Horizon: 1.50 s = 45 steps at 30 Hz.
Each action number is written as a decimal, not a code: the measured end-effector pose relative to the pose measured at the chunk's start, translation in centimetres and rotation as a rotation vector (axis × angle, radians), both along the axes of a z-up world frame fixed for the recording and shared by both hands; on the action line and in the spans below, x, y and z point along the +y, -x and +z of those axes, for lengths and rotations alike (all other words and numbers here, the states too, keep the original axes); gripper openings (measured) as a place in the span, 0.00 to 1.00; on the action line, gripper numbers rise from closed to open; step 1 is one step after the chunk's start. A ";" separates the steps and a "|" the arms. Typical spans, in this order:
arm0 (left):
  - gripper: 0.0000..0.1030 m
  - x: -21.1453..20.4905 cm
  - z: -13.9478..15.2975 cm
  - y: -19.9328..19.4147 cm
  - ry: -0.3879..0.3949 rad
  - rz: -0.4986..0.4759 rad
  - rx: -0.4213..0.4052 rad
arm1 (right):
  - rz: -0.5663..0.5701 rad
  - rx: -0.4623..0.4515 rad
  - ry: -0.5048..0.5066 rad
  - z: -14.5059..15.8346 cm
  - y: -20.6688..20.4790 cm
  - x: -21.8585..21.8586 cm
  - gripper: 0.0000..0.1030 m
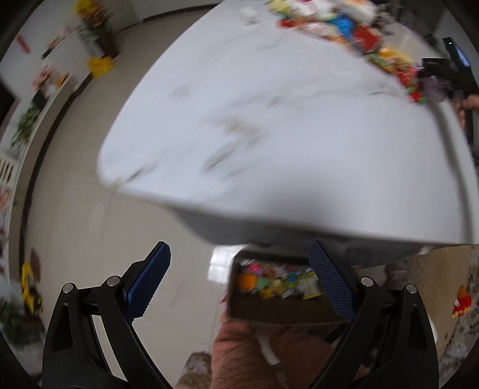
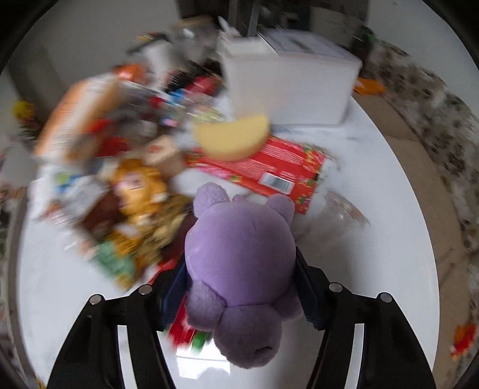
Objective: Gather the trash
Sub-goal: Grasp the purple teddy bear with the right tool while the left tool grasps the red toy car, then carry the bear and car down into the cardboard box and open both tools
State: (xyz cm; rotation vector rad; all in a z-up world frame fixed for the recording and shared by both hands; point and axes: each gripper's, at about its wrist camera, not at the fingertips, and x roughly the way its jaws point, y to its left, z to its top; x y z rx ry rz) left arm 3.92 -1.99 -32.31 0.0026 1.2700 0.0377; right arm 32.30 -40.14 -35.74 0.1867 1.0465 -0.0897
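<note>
My right gripper is shut on a purple plush toy and holds it above the white table. A heap of wrappers and packets lies to its left, with a red flat packet and a yellow sponge-like piece beyond. My left gripper is open and empty, off the table's near edge. Below it a dark box holds colourful trash. The trash pile and the purple toy show at the far right of the table.
A white box stands at the back of the table. A clear plastic cup lies right of the toy. A patterned rug lies on the floor at right. A person's sleeve is under the left gripper.
</note>
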 end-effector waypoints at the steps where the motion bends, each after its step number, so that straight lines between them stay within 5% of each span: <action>1: 0.89 -1.0 0.4 -0.8 0.015 -0.025 -0.016 | 0.024 -0.041 -0.052 1.4 1.9 -0.2 0.61; 9: 0.89 -16.7 0.4 -11.2 0.095 -0.298 -0.130 | 0.036 -0.260 -0.300 9.0 20.7 -4.6 0.64; 13: 0.89 -26.0 -1.8 -16.8 -0.002 -0.362 -0.180 | -0.015 -0.262 -0.322 8.6 26.1 -5.5 0.64; 17: 0.89 -30.0 -3.8 -21.6 -0.053 -0.327 -0.179 | -0.058 -0.274 -0.310 8.2 29.8 -6.4 0.64; 18: 0.84 -30.5 -4.2 -22.7 -0.059 -0.310 -0.175 | -0.067 -0.275 -0.307 8.2 30.6 -6.6 0.64; 19: 0.66 -30.8 -4.5 -23.4 -0.066 -0.298 -0.178 | -0.073 -0.274 -0.297 8.1 31.0 -6.9 0.64; 21: 0.46 -30.9 -4.3 -23.6 -0.042 -0.295 -0.185 | -0.076 -0.264 -0.277 7.8 31.6 -7.0 0.64; 23: 0.39 -30.8 -4.0 -23.5 -0.018 -0.305 -0.171 | -0.074 -0.250 -0.272 7.6 31.9 -7.0 0.64; 29: 0.39 -26.7 -2.1 -19.1 0.122 -0.323 -0.138 | -0.042 -0.252 -0.272 8.1 31.5 -6.2 0.64; 33: 0.39 -20.7 1.8 -12.2 0.232 -0.389 -0.159 | 0.038 -0.225 -0.251 8.4 31.6 -4.0 0.64; 37: 0.39 -13.8 3.9 -4.1 0.257 -0.432 -0.135 | 0.161 -0.131 -0.247 7.2 33.2 0.6 0.64; 42: 0.39 -6.8 1.3 4.6 0.201 -0.431 0.000 | 0.287 0.053 -0.273 2.5 35.9 6.9 0.64; 45: 0.39 -4.5 -3.9 7.7 0.185 -0.399 0.130 | 0.297 0.166 -0.286 -2.2 37.0 9.4 0.64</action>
